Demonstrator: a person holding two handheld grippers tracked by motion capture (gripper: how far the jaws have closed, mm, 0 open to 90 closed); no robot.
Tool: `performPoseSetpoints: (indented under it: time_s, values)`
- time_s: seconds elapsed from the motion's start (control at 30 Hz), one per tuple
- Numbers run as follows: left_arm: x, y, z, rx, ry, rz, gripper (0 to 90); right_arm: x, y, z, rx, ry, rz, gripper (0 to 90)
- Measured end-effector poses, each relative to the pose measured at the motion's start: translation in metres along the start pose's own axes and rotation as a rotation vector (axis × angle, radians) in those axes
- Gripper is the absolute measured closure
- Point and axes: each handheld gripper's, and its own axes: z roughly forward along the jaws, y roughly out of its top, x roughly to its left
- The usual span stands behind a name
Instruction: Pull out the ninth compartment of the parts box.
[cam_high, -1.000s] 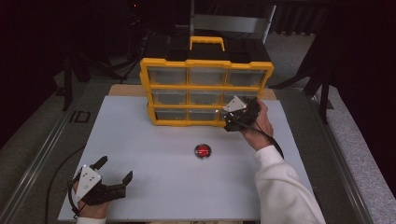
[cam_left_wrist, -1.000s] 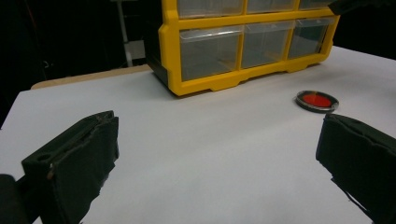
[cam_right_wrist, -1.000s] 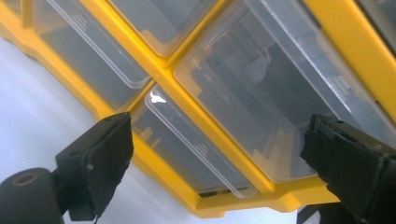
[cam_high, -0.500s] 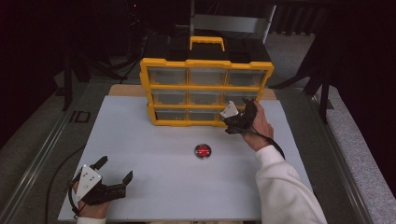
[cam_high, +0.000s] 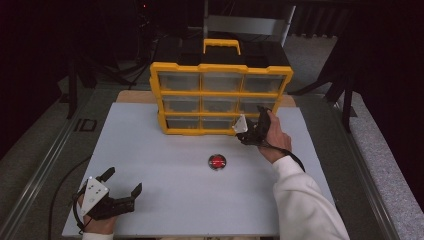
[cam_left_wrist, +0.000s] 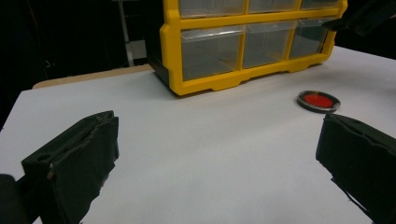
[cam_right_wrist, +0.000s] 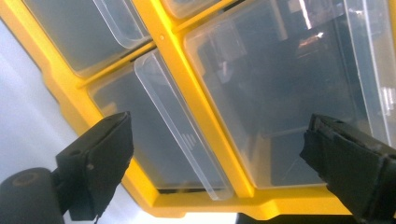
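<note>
Two grippers are at work over a white table (cam_high: 150, 165), and each has its jaws spread wide with nothing between them. The right gripper (cam_high: 251, 131) is held up against the lower right corner of a yellow drawer cabinet (cam_high: 220, 95), which stands at the far middle of the table. In the right gripper view its jaws straddle the yellow upright between two clear drawers (cam_right_wrist: 289, 107), very close to their fronts, but I cannot tell whether either pad touches the plastic. The view is tilted, so the cabinet's bars run slantwise across it.

The likely next move is a grasp on a bottom-row drawer. For that, the drawer front lies straight ahead of the right jaws, and its long edge runs along the table. The right hand is far nearer to it than the left.

The left gripper (cam_high: 122, 192) rests low at the near left corner of the table, well apart from everything. A small round tin with a red top (cam_high: 217, 161) lies flat on the table in front of the cabinet, between the two grippers and nearer the right one.

The drawers are see-through. Those facing the right gripper look empty, though reflections blur their backs.
</note>
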Motion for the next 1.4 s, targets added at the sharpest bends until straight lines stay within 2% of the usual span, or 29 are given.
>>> performPoseSetpoints:
  time_s: [0.13, 0.37, 0.43, 0.5, 0.57, 0.7, 0.83, 1.2, 1.27, 1.3, 1.4]
  values:
    - [0.000, 0.000, 0.000, 0.000, 0.000, -0.001, 0.0, 0.004, -0.001, 0.003, 0.001, -0.037, -0.037, 8.2]
    - [0.000, 0.000, 0.000, 0.001, 0.001, -0.001, 0.0, 0.009, -0.004, 0.007, 0.008, -0.072, -0.076, 8.2]
    - [0.000, 0.000, 0.000, 0.001, 0.001, -0.002, 0.0, 0.013, -0.004, 0.009, 0.004, -0.105, -0.093, 8.2]
    - [0.000, 0.000, 0.000, 0.001, 0.001, -0.001, 0.0, 0.014, -0.005, 0.010, 0.006, -0.110, -0.103, 8.2]
    - [0.000, 0.000, 0.000, 0.000, 0.002, -0.004, 0.0, 0.017, -0.006, 0.012, 0.004, -0.149, -0.132, 8.1]
    - [0.000, 0.000, 0.000, 0.000, 0.002, -0.004, 0.0, 0.021, -0.006, 0.013, 0.004, -0.167, -0.151, 8.1]
    - [0.000, 0.000, 0.000, -0.001, 0.003, -0.005, 0.0, 0.027, -0.008, 0.018, -0.005, -0.219, -0.209, 8.2]
    - [0.002, -0.001, 0.000, -0.004, 0.009, -0.015, 0.0, 0.036, -0.008, 0.024, -0.021, -0.322, -0.277, 10.1]
    - [0.002, -0.001, 0.000, -0.004, 0.008, -0.016, 0.0, 0.037, -0.009, 0.026, -0.014, -0.326, -0.295, 10.2]
    - [0.002, -0.001, 0.000, -0.005, 0.009, -0.021, 0.0, 0.039, -0.011, 0.028, -0.014, -0.351, -0.299, 12.1]
    - [0.003, -0.001, 0.000, -0.005, 0.009, -0.022, 0.0, 0.039, -0.012, 0.030, -0.012, -0.377, -0.312, 12.9]
